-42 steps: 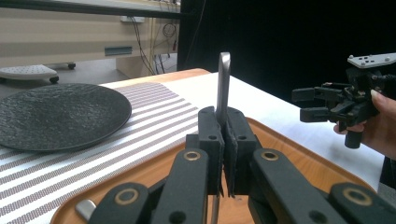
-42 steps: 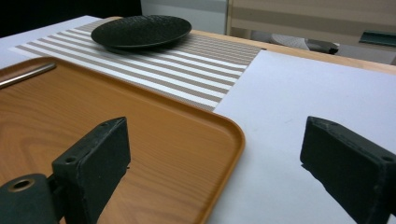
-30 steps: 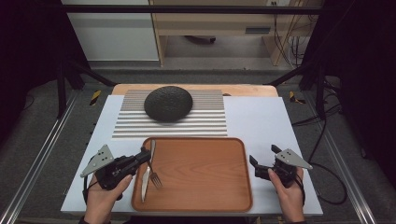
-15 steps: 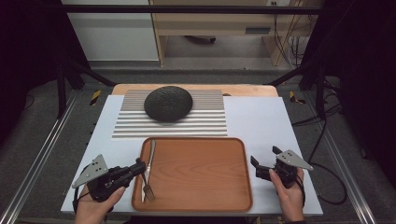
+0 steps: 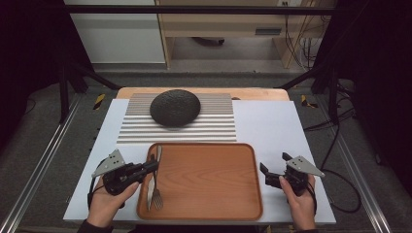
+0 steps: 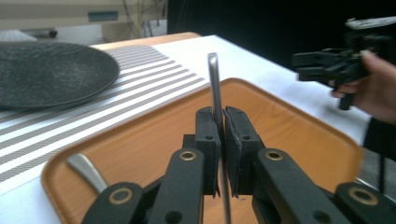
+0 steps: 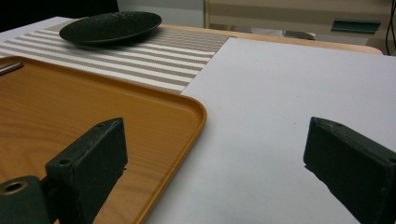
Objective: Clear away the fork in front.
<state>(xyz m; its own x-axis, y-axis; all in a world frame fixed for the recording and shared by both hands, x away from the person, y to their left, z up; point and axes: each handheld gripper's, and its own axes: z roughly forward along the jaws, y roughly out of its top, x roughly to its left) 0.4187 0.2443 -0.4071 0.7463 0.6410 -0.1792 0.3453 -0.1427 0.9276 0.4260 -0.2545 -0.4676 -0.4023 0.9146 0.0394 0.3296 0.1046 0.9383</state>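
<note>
The left gripper is clamped on the handle of a fork, which lies along the left edge of the wooden tray with its prongs at the near rim. The left hand holds it low, pointing across the tray. The right gripper, just right of the tray, has its jaws wide apart and holds nothing. The left gripper view also shows a second handle lying on the tray.

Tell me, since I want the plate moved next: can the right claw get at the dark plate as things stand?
Probably yes: the right claw is open and holds nothing, and only bare white table and striped mat lie between it and the dark plate.
</note>
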